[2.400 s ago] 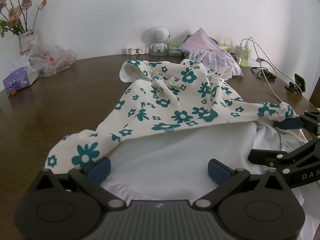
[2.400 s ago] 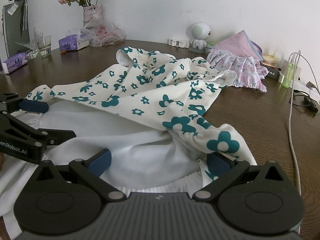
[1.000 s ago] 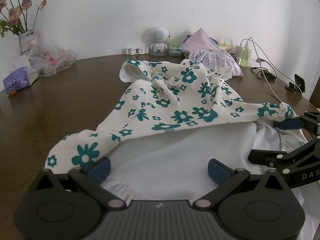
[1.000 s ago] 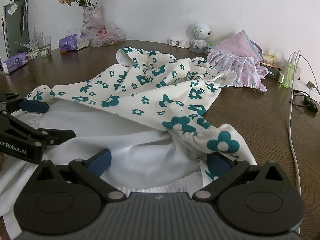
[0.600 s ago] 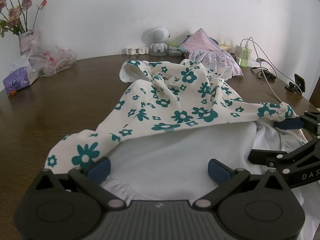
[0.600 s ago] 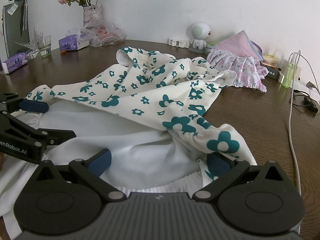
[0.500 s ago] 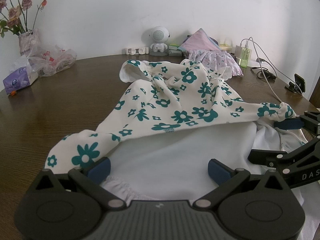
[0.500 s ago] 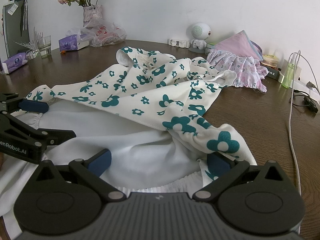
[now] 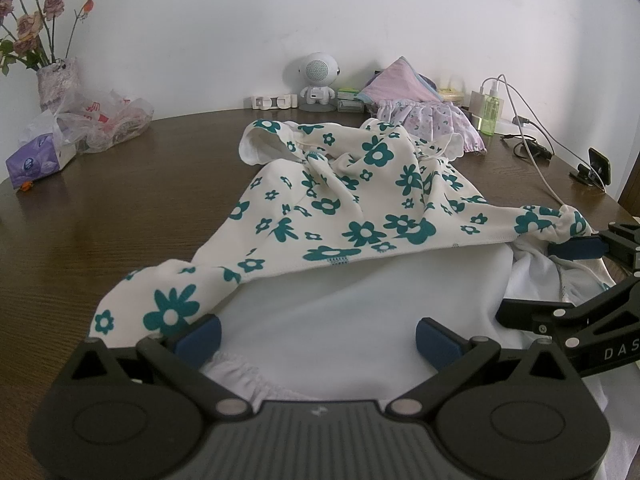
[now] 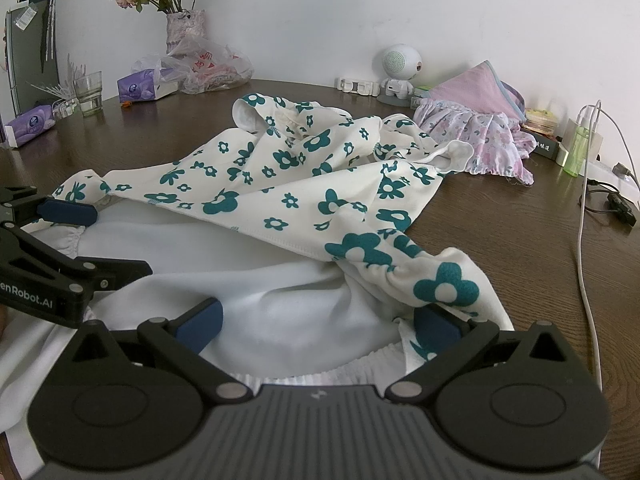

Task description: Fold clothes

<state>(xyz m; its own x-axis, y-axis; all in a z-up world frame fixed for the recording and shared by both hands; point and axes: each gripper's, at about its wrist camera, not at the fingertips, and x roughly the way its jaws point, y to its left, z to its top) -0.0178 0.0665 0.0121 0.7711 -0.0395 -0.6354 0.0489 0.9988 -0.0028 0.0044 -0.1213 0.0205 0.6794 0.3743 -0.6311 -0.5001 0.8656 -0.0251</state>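
a: anything diff vs earlier pics?
b: nope. floral garment (image 9: pixel 360 216) lies the same on the bench (image 9: pixel 120 208), no fold shifted.
a: grippers?
b: left gripper (image 9: pixel 318 334) & right gripper (image 10: pixel 316 320) haven't budged, same gap.

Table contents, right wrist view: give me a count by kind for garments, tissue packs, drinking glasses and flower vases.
Garments: 2, the floral dress and the pink garment pile
Tissue packs: 2
Drinking glasses: 1
Flower vases: 1
Total: 6
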